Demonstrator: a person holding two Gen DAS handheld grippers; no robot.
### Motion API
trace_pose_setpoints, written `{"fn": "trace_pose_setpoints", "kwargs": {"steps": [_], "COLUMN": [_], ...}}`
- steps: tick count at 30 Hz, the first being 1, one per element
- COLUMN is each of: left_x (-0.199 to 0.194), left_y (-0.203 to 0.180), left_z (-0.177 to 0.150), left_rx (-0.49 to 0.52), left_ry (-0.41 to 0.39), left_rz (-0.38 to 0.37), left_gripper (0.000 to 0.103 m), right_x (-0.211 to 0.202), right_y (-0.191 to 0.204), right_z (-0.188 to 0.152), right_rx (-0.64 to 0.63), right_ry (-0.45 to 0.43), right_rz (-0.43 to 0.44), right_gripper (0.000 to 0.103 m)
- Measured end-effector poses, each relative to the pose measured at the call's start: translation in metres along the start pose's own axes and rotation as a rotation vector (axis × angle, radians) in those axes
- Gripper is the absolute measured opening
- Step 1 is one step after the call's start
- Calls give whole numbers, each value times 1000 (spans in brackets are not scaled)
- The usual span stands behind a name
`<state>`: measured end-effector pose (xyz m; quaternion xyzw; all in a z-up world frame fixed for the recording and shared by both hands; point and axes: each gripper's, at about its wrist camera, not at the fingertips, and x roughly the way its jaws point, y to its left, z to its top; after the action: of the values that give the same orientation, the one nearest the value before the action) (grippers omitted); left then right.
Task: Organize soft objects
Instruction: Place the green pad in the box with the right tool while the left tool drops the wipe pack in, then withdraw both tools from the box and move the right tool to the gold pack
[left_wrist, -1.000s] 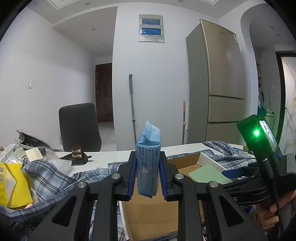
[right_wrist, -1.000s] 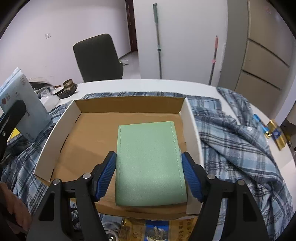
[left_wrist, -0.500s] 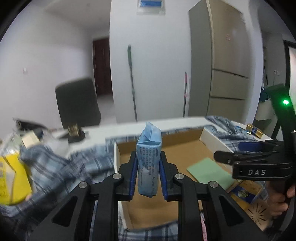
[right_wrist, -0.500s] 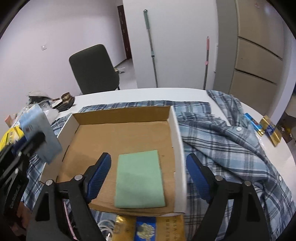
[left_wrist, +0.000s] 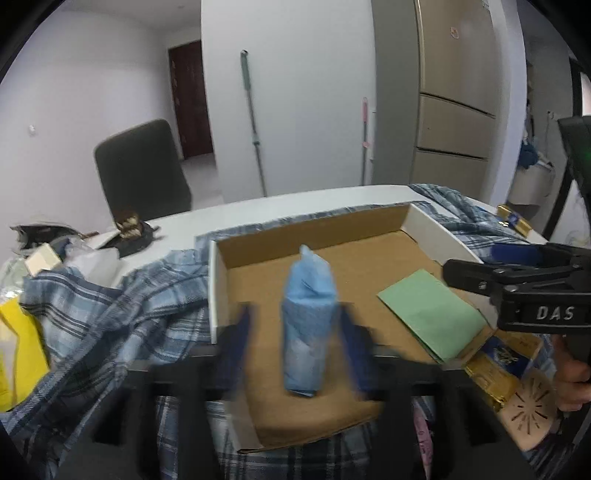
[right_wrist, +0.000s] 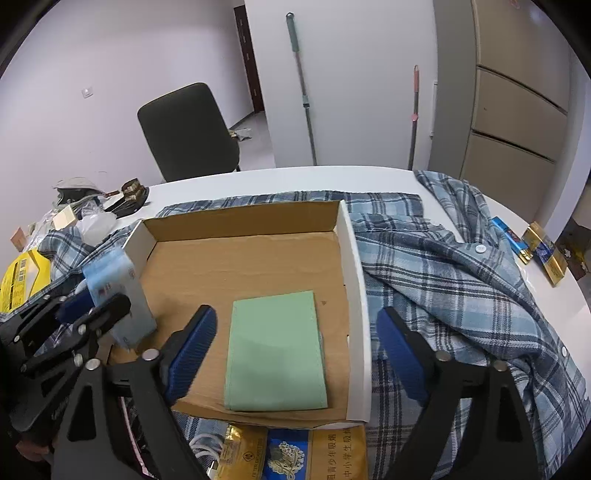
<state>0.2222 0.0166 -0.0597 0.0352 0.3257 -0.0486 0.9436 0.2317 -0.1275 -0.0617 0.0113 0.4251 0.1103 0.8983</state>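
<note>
Blue pack over the box, green cloth down

The left gripper (left_wrist: 295, 336) gaped (blurred) around the blue pack (left_wrist: 308, 325); only the right view showed the right gripper (right_wrist: 297, 345) wide above the green cloth (right_wrist: 275, 363).

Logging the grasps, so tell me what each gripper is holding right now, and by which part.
Nothing is held. The left gripper is open around the blue pack; the right gripper is open above the green cloth.

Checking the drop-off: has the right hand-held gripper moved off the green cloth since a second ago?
Yes. The right hand-held gripper has opened and backed toward the near edge of the box; the green cloth lies free inside.
</note>
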Motion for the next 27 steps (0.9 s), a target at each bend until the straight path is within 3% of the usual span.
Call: {"fn": "trace_pose_setpoints", "kwargs": {"steps": [6, 7, 8, 9, 12, 19, 22, 27], "left_x": [-21, -27, -38, -47, -76, -151, -178, -206], "left_y": [4, 6, 7, 8, 7, -6, -14, -33], "left_z": [8, 10, 13, 15, 22, 31, 27, 4], "left_rx": [-16, -26, -35, -34, -20, -4, -10, -16], "left_ry": [-110, -140, -189, -236, -351, -507, -530, -496], "left_rz": [14, 19, 25, 30, 57, 60, 51, 38], "left_gripper": [74, 78, 91, 96, 100, 103, 103, 103], "right_x": [-19, -24, -30, -37, -59, -116, -138, -163], "right_y": [0, 0, 1, 1, 2, 3, 2, 6], "right_z": [6, 9, 11, 13, 18, 20, 14, -1], "right_rx": [2, 3, 2, 0, -9, -13, -7, -33], "right_ry": [-67, -82, -95, -113, -166, -273, -322, -361], "right_rz": [-17, -17, -16, -17, -30, -55, -69, -74], "right_gripper": [89, 89, 89, 89, 89, 90, 90, 90]}}
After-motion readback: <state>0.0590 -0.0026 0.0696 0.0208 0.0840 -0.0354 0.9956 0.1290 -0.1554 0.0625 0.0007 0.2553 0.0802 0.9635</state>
